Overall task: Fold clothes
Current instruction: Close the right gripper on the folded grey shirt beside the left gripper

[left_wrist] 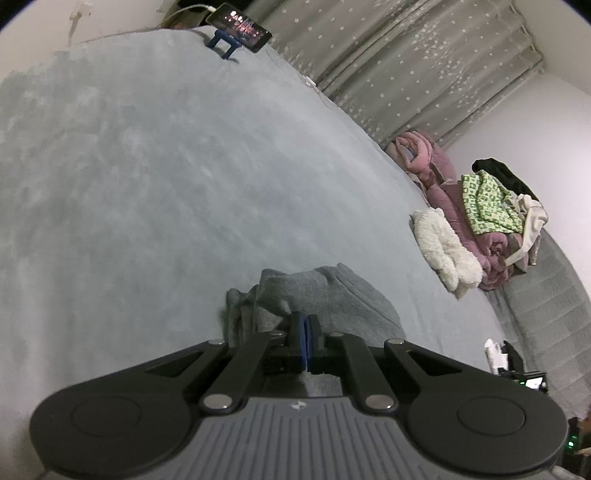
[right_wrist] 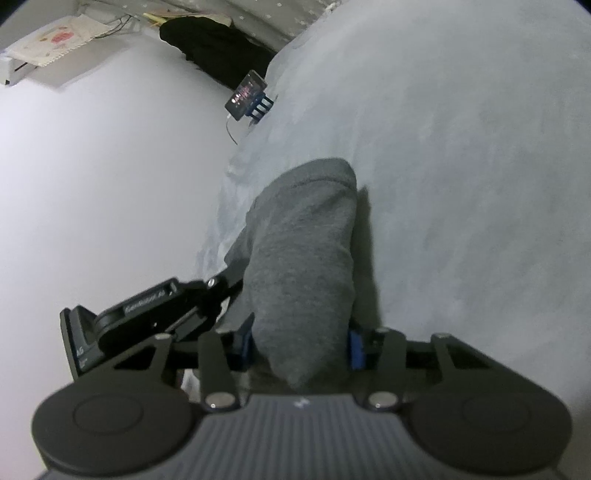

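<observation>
A thick grey garment (right_wrist: 303, 251) is bunched into a long fold that hangs just above the pale grey bed cover (right_wrist: 461, 184) and casts a shadow on it. My right gripper (right_wrist: 299, 347) is shut on the near end of that fold, with its blue pads (right_wrist: 355, 349) pressed to both sides. In the left wrist view the same grey garment (left_wrist: 332, 299) lies crumpled just ahead of my left gripper (left_wrist: 306, 332), whose blue pads are pressed together on a raised edge of the cloth. The left tool's black body (right_wrist: 140, 310) reaches in from the left.
A phone on a blue stand (left_wrist: 240, 27) sits at the far edge of the bed cover (left_wrist: 166, 166). A pile of pink, green-patterned and white fluffy clothes (left_wrist: 476, 210) lies at the right edge. A star-print curtain (left_wrist: 406, 62) and a white wall (right_wrist: 92, 184) border the bed.
</observation>
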